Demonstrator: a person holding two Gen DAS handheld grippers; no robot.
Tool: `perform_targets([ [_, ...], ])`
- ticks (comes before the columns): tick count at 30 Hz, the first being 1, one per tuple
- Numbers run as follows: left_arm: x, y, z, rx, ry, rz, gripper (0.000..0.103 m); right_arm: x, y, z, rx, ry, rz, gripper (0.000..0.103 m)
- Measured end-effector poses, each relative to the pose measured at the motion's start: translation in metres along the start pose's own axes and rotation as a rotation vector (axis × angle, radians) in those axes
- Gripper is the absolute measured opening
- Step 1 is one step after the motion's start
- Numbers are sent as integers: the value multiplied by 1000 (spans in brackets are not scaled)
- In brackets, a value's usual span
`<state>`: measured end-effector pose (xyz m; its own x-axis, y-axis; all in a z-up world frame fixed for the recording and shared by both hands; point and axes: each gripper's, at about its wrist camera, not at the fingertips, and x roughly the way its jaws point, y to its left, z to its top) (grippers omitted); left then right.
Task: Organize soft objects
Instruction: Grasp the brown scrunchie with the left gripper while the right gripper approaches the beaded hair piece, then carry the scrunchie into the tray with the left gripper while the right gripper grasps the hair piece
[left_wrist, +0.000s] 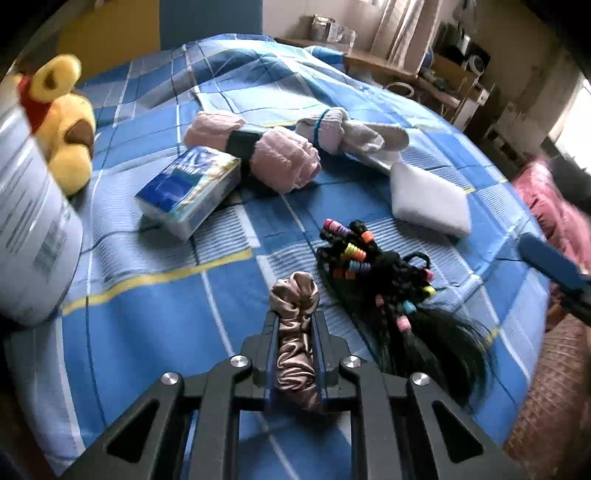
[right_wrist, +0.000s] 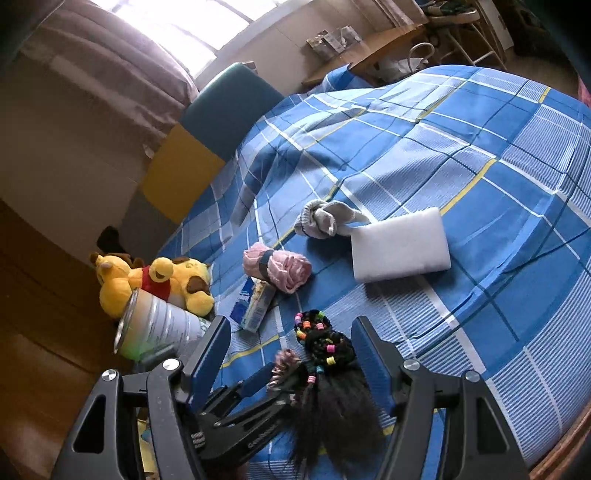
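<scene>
Left gripper (left_wrist: 294, 325): one unit, jaws clenched on one satin scrunchie (left_wrist: 295, 295). The scrunchie is dusty pink, pinched lengthwise between the two fingers, its far end protruding past the fingertips above the bedspread.

Right gripper (right_wrist: 291, 339): one unit, jaws spread wide, nothing between the pads. It hangs above the braided hairpiece, one finger on each side of it.

Braided hairpiece (left_wrist: 373, 273): one, black, threaded with many coloured beads. It lies on the bedspread just to the right of the scrunchie; its loose hair end points toward the cameras.

Bedspread (right_wrist: 461, 155): one, blue plaid with white and yellow lines. It carries every item listed here.

White foam block (right_wrist: 400, 245): one, rectangular, lying flat beyond the hairpiece, its corner touching the grey cloth bundle.

Grey cloth bundle (right_wrist: 325, 219): one, knotted, with a blue elastic band around one end.

Pink cloth roll (left_wrist: 258, 151): one, bound at mid-length by one black strap, lying between the grey bundle and the tissue pack.

Tissue pack (left_wrist: 188, 190): one, blue and white, touching the pink roll.

Plush bear (right_wrist: 155, 284): one, yellow with a red shirt, lying at the bed edge behind the tin.

Tin (right_wrist: 155, 325): one, cylindrical, white label, lying on its side beside the left gripper.
</scene>
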<state>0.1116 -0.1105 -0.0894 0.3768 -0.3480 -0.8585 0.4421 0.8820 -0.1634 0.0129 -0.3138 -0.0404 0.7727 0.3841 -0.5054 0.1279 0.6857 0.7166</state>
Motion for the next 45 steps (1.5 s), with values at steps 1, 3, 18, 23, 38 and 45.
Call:
perform_targets([
  [1, -5, 4, -4, -6, -7, -13, 15, 2, 1, 0, -5, 9, -9, 69],
  [3, -16, 13, -14, -18, -14, -16, 15, 6, 4, -1, -25, 34, -35, 69],
  [18, -52, 52, -85, -56, -50, 13, 18, 88, 21, -11, -203, 396, -341, 69],
  [23, -53, 52, -93, -49, -108, 14, 18, 125, 22, -26, -298, 466, -443, 34],
  [38, -56, 47, -96, -11, -149, 43, 15, 134, 27, -40, -392, 437, -473, 36],
  [45, -71, 54, -94, -56, -136, -9, 13, 139, 35, -41, -421, 423, -479, 36],
])
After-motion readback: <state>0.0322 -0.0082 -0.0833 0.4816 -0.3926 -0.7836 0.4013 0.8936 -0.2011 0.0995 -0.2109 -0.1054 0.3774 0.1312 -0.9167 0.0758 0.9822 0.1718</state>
